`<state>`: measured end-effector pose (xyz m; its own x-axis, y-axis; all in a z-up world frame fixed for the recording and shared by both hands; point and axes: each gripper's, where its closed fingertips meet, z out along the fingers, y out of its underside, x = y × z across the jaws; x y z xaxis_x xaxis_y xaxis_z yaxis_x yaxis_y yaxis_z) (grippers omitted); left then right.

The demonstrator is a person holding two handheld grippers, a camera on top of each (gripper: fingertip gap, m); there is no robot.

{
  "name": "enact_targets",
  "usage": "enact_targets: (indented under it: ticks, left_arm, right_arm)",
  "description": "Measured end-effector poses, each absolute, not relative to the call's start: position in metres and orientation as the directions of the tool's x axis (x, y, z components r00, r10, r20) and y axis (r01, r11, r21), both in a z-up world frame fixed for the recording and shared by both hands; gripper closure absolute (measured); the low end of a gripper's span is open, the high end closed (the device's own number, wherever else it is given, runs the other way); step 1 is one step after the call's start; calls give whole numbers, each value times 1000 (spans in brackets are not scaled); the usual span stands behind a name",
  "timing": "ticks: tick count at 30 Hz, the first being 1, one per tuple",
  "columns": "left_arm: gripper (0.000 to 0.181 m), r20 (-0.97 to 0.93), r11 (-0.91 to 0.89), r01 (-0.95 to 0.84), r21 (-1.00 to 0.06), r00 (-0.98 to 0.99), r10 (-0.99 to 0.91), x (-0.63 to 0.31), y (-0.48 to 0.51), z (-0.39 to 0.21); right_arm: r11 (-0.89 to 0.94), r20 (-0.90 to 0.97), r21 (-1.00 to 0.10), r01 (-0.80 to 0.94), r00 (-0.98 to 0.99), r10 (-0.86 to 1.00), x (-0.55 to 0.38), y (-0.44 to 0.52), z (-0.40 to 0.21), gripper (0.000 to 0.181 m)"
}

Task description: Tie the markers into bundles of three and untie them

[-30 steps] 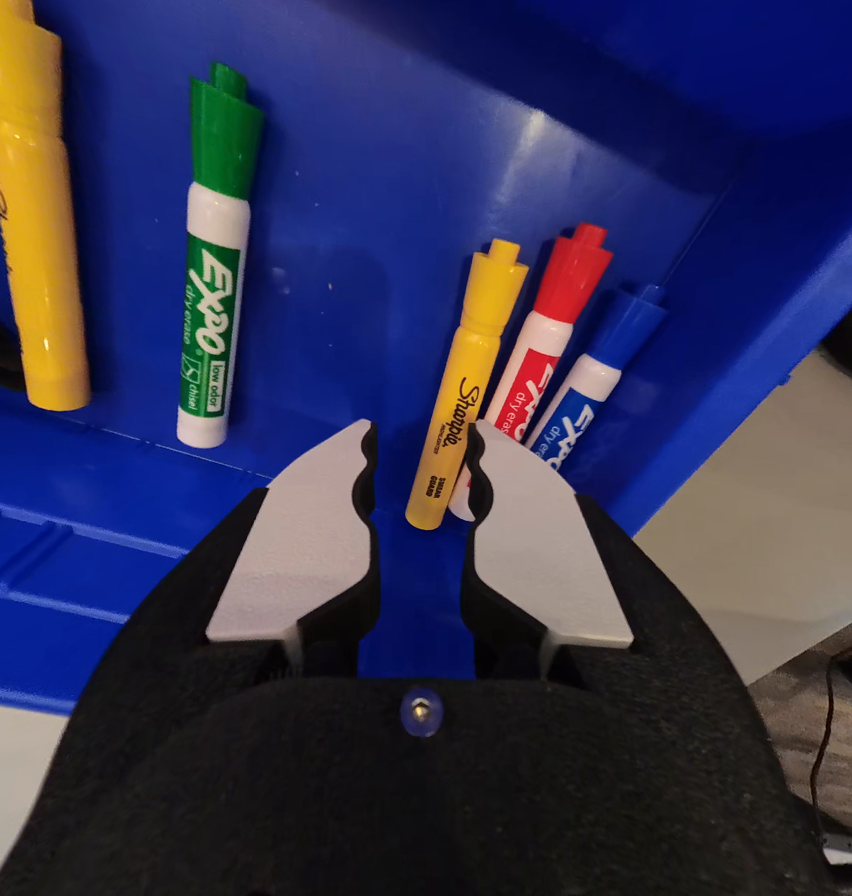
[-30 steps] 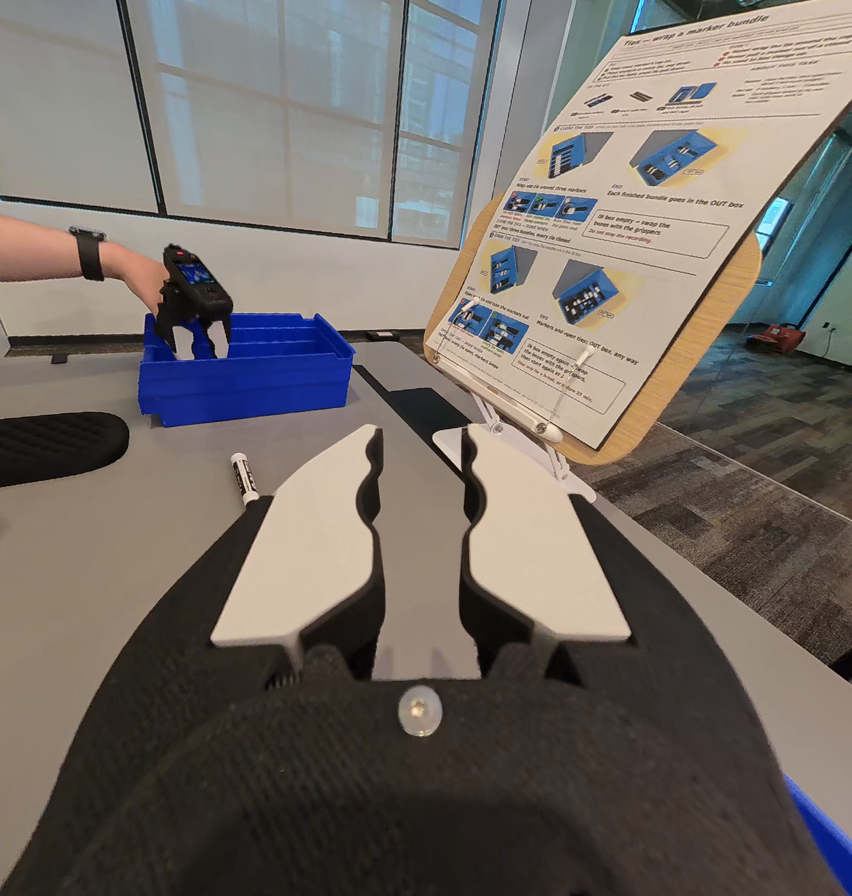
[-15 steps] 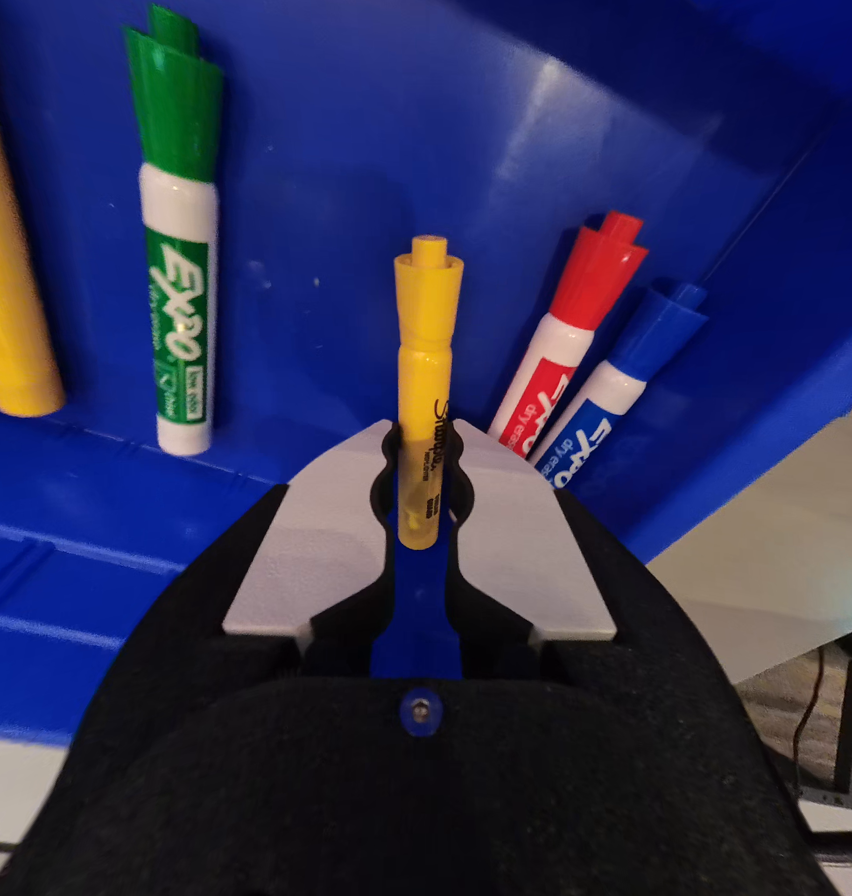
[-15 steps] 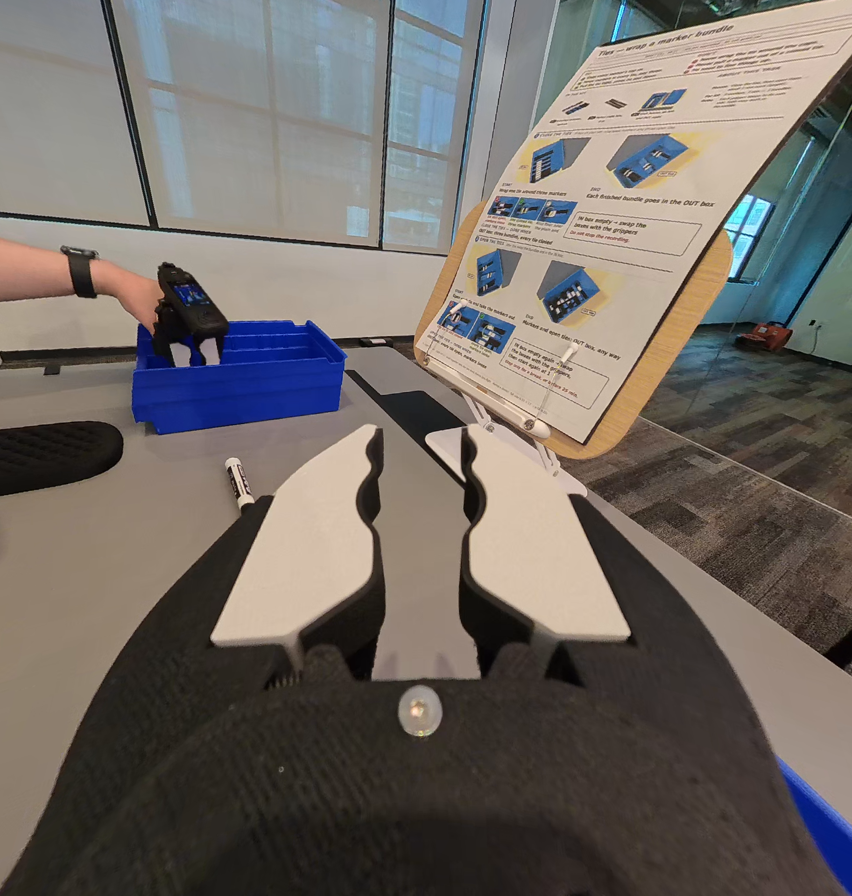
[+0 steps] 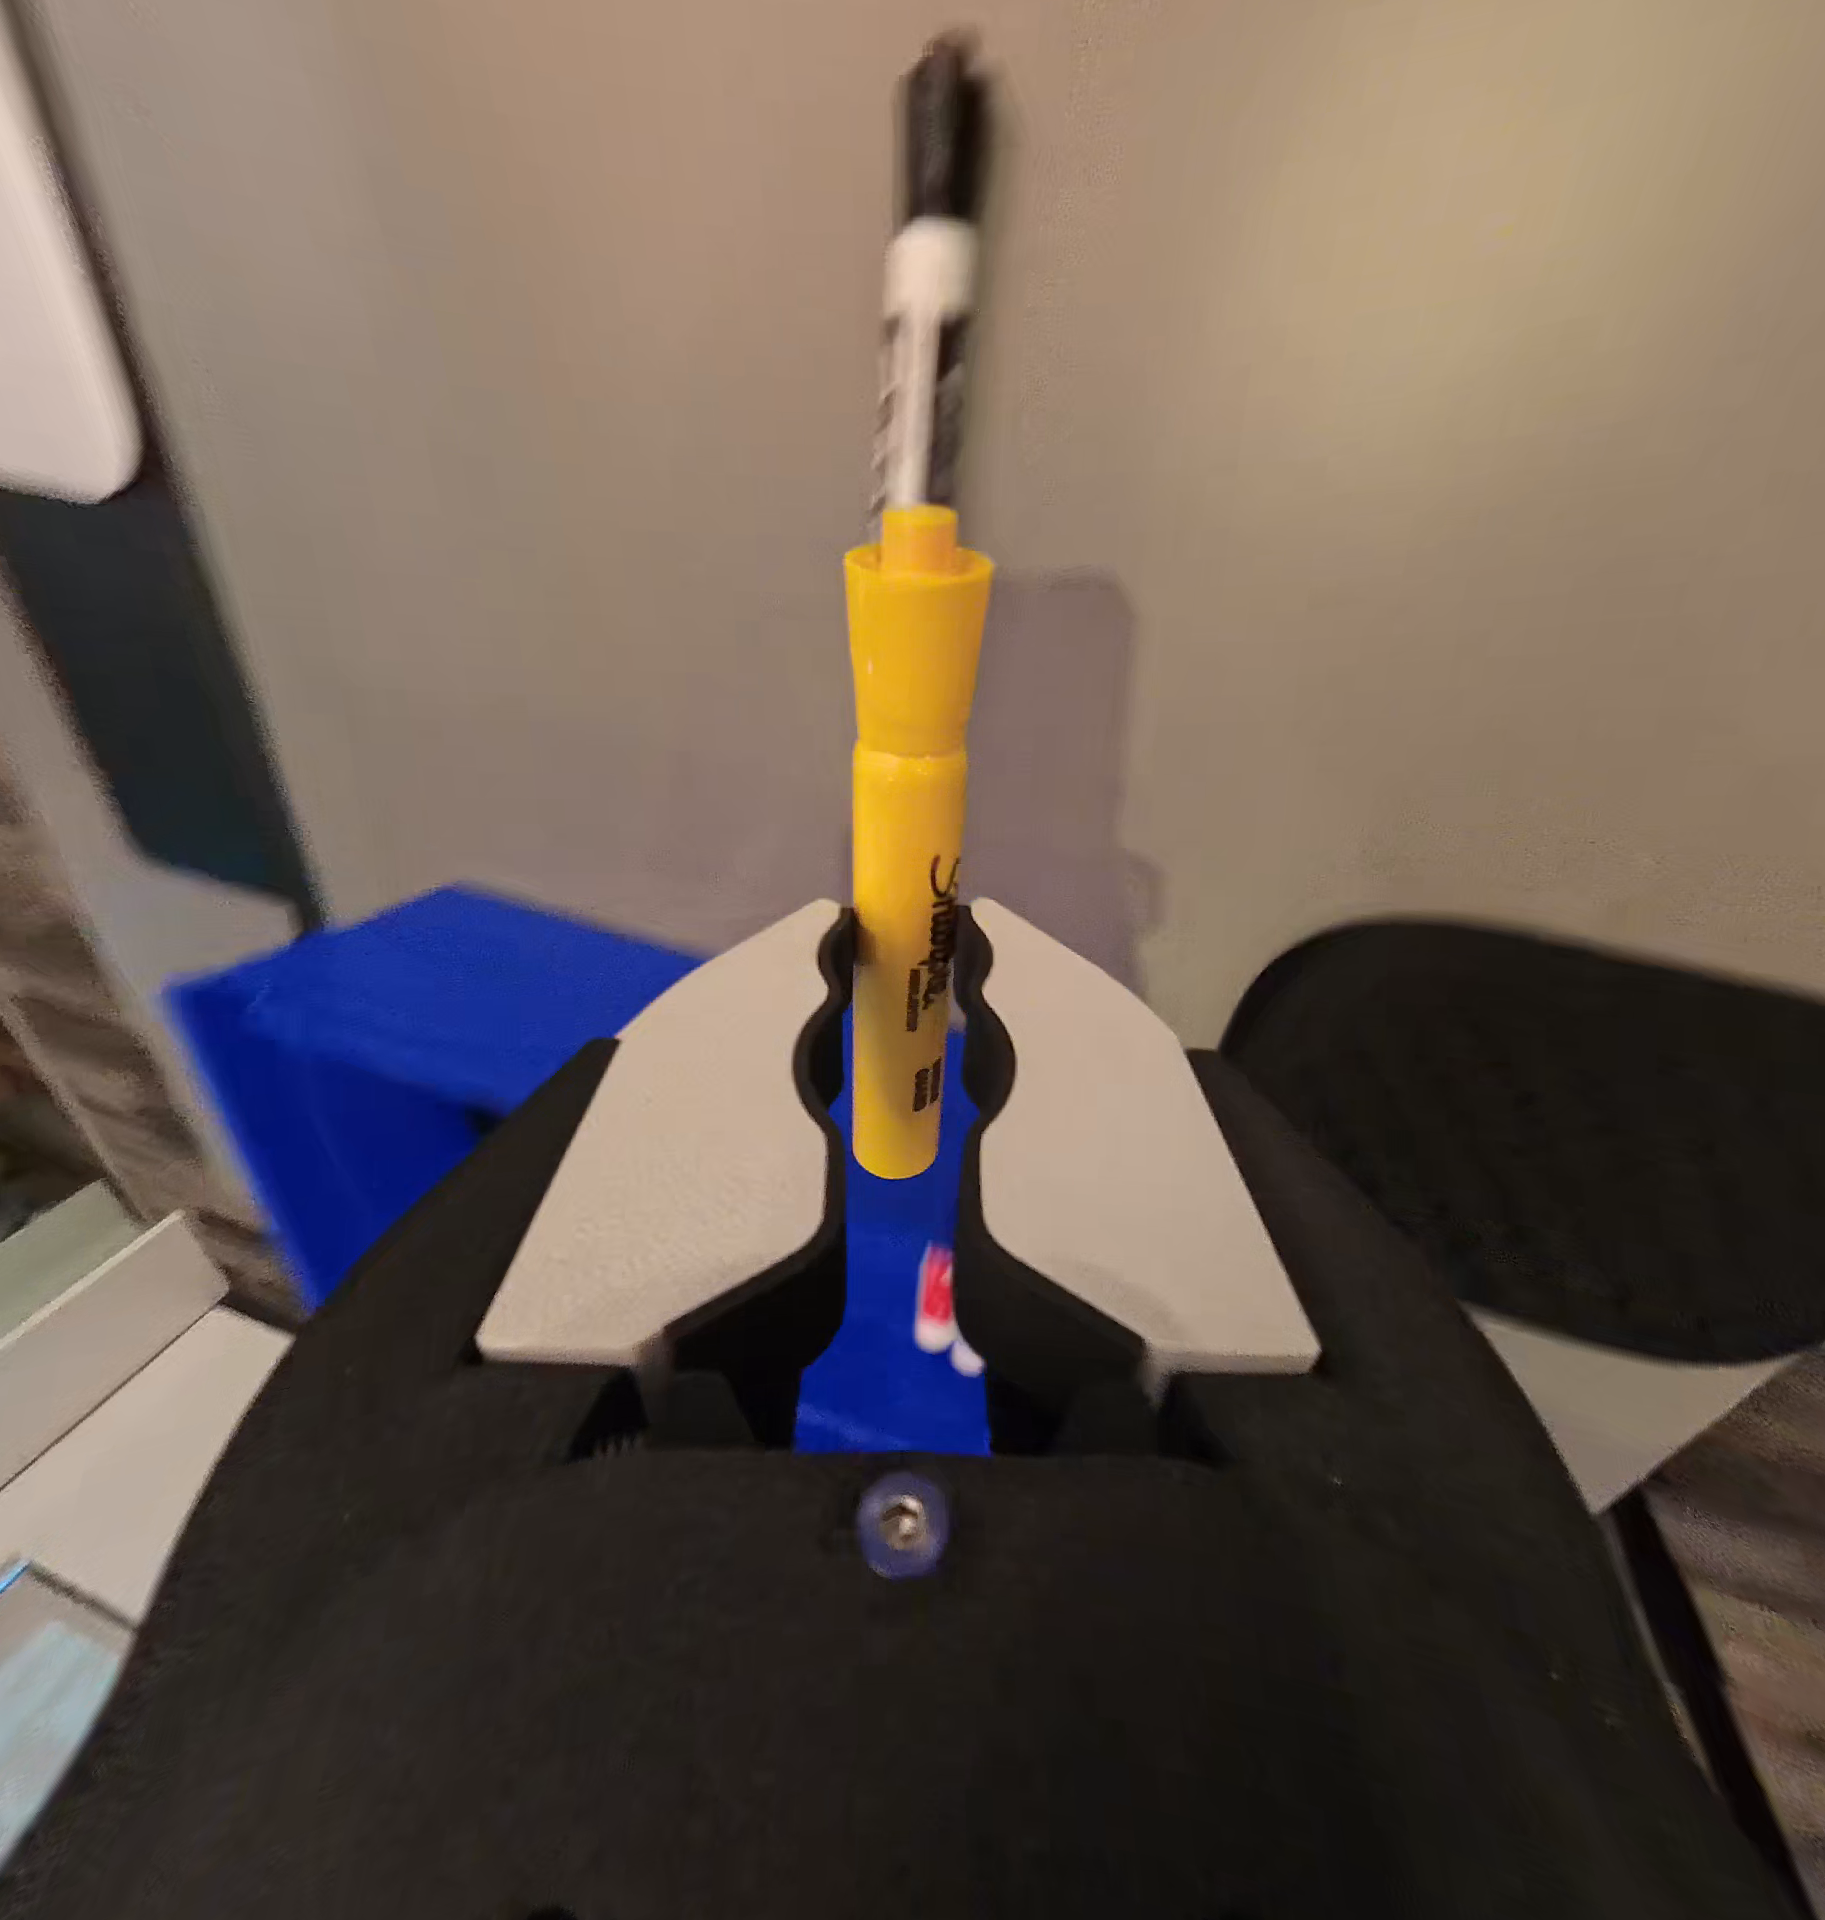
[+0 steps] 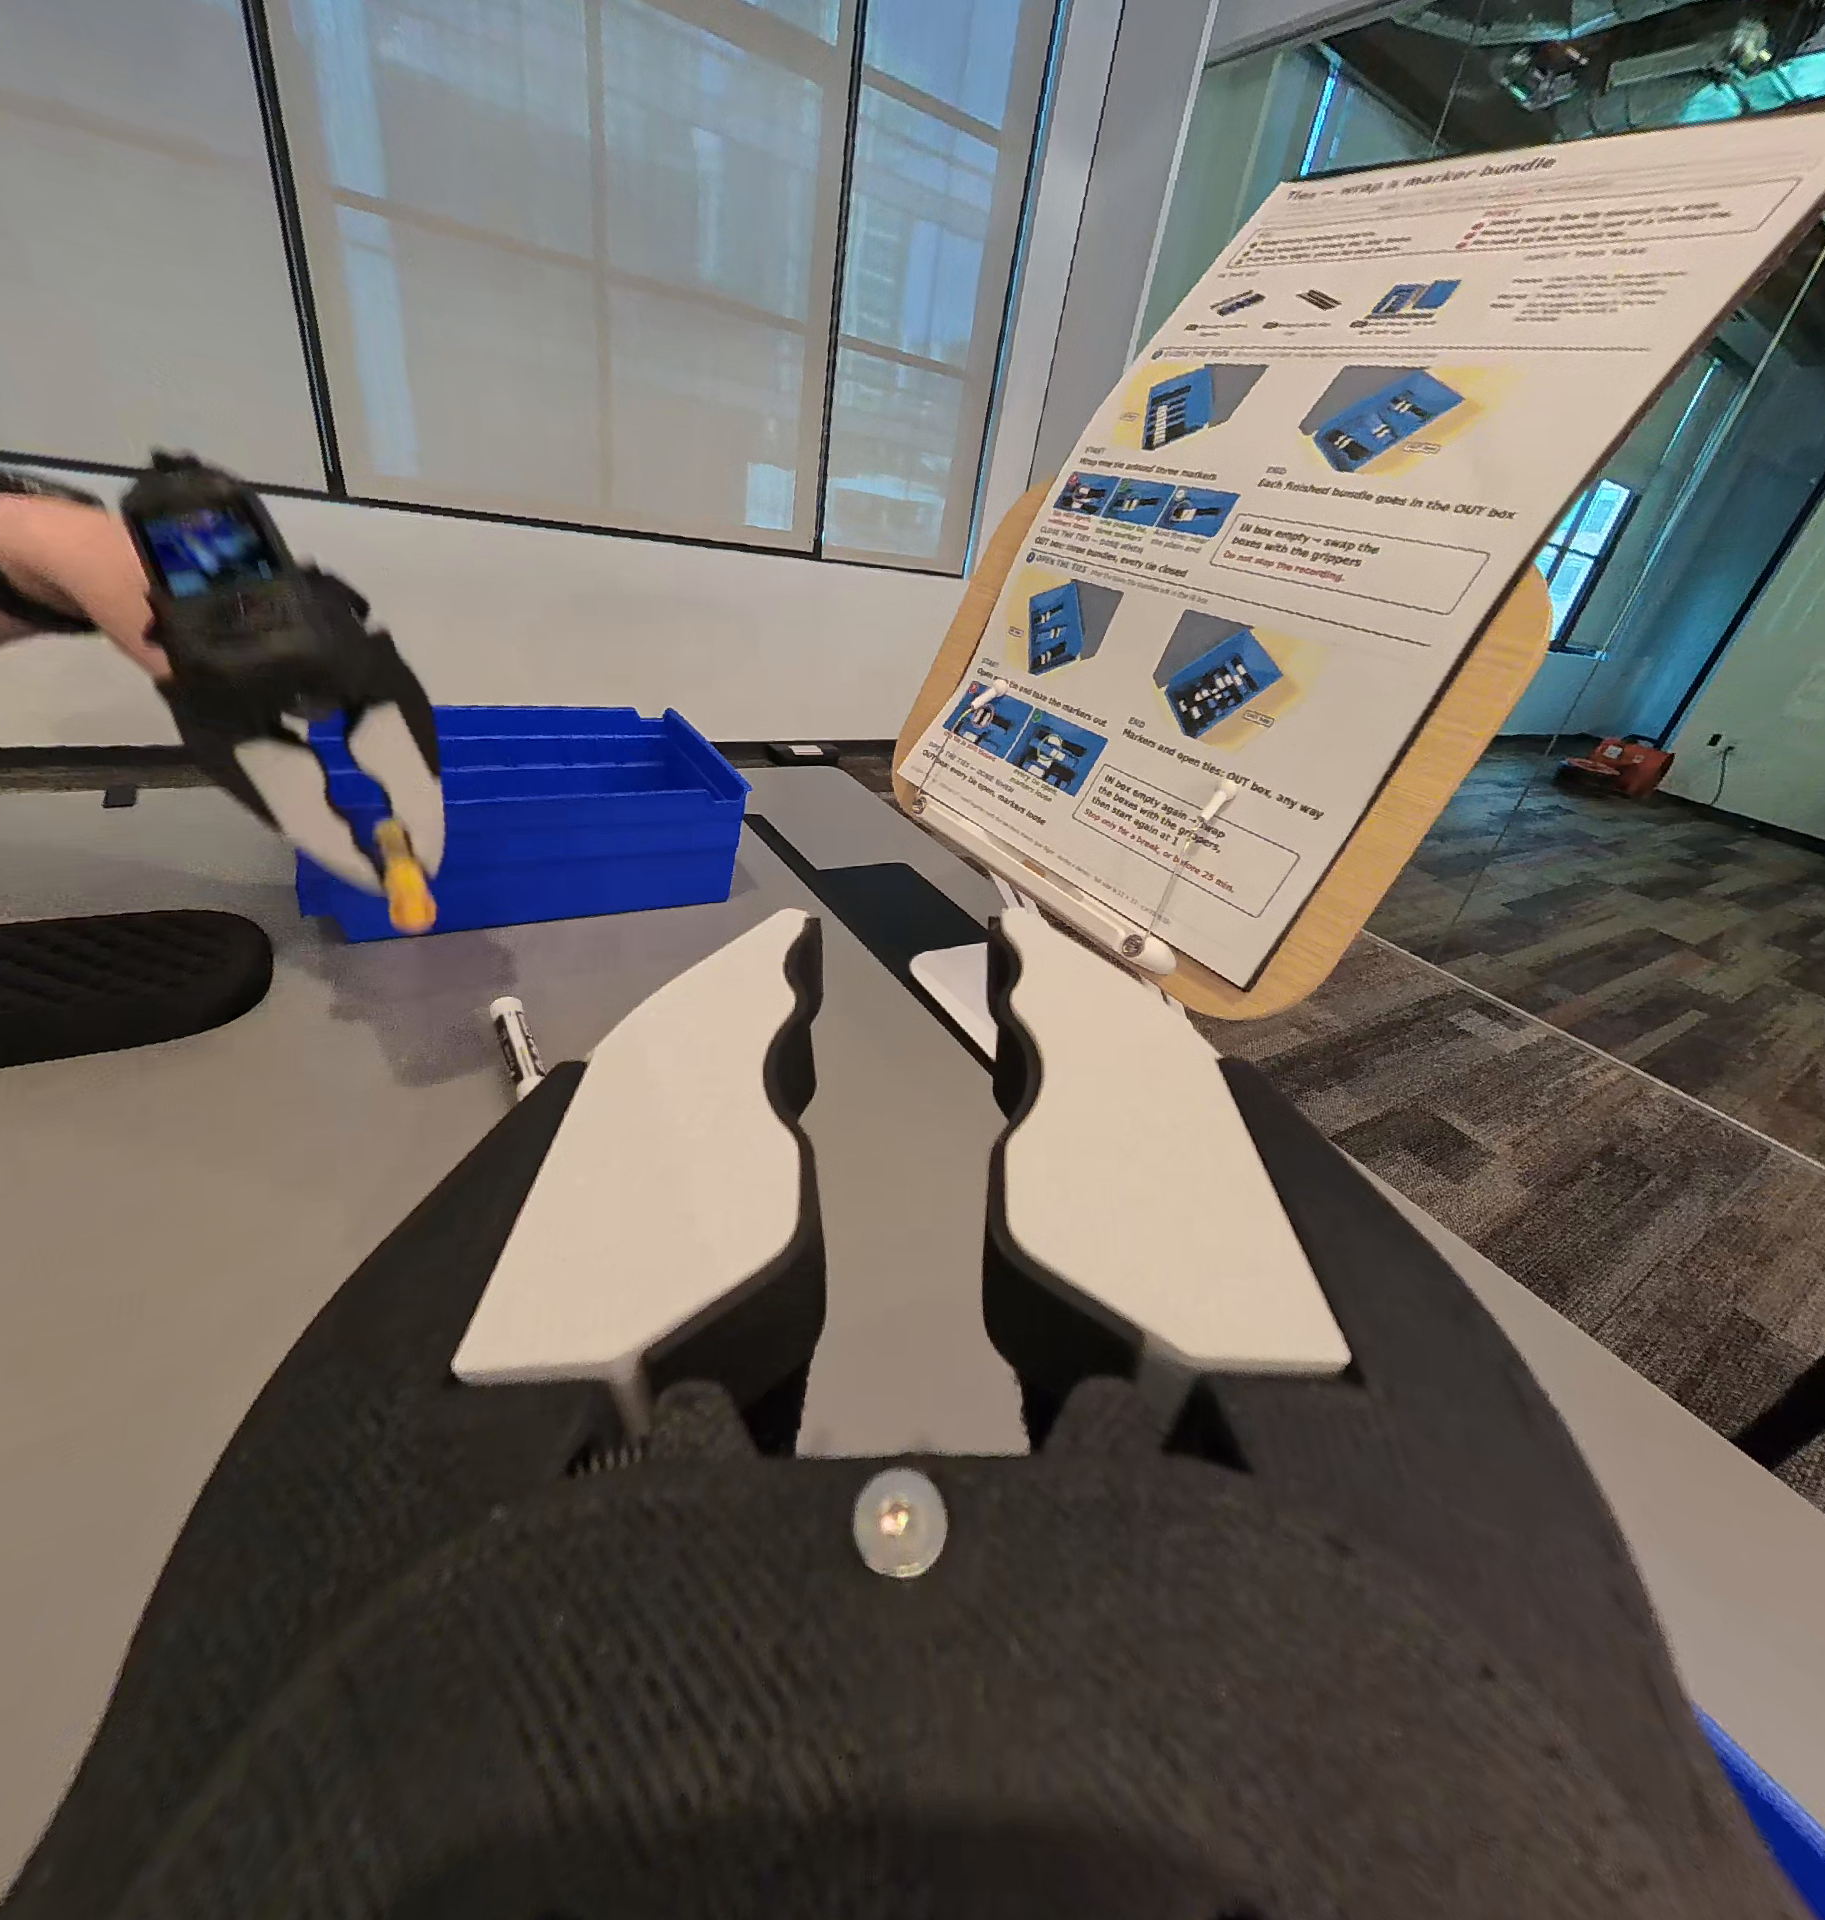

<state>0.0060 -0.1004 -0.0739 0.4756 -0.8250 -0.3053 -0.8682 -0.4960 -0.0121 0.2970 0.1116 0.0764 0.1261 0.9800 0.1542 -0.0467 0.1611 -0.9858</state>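
Note:
My left gripper (image 5: 906, 920) is shut on a yellow marker (image 5: 913, 821), held above the grey table with its cap pointing away. A black marker (image 5: 923, 312) lies on the table beyond it; it also shows in the right wrist view (image 6: 514, 1042). The blue bin (image 5: 388, 1049) is below and behind the left gripper. In the right wrist view the left gripper (image 6: 388, 847) holds the yellow marker (image 6: 407, 891) in front of the blue bin (image 6: 575, 821). My right gripper (image 6: 903, 935) is open and empty above the table.
A black pad (image 6: 87, 982) lies at the table's left, also in the left wrist view (image 5: 1573, 1132). A tilted instruction board on a wooden stand (image 6: 1292, 623) is at the right. A blue edge (image 6: 1781, 1829) shows at bottom right. The table's edge runs along the right. Some 40 centimetres of space lies between my two pairs of fingers.
My left gripper closed on the yellow marker in the bin, lifted it out and swung it over the table toward the black marker. The right gripper stayed open and almost still.

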Motion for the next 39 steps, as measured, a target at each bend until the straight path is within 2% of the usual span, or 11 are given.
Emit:
enact_targets:
  ticks: [5, 10, 18, 31, 34, 39]
  left_arm:
    - [163, -249, -446, -888, 109, 410, -877, 42, -81, -137]
    - [163, -261, -434, -887, 156, 387, -884, 47, -69, -156]
    - [163, -188, -458, -880, 124, 432, -882, 58, -67, -171]
    - [161, -204, -462, -883, 84, 438, -875, 63, -63, -168]
    - [152, -185, -450, -893, 24, 438, -880, 69, -63, -154]
    - [117, -175, -405, -914, -31, 404, -898, 72, -54, -152]
  right_arm:
    - [165, 156, -983, -75, 104, 982, 299, 102, 82, 150]
    - [153, 145, -983, -97, 87, 986, 300, 100, 84, 150]
    - [151, 142, -982, -113, 81, 986, 303, 100, 86, 150]
    - [138, 131, -984, -113, 69, 989, 302, 103, 84, 150]
    - [127, 121, -986, -112, 62, 991, 302, 104, 81, 150]
    - [119, 113, -987, -112, 59, 992, 302, 105, 79, 150]
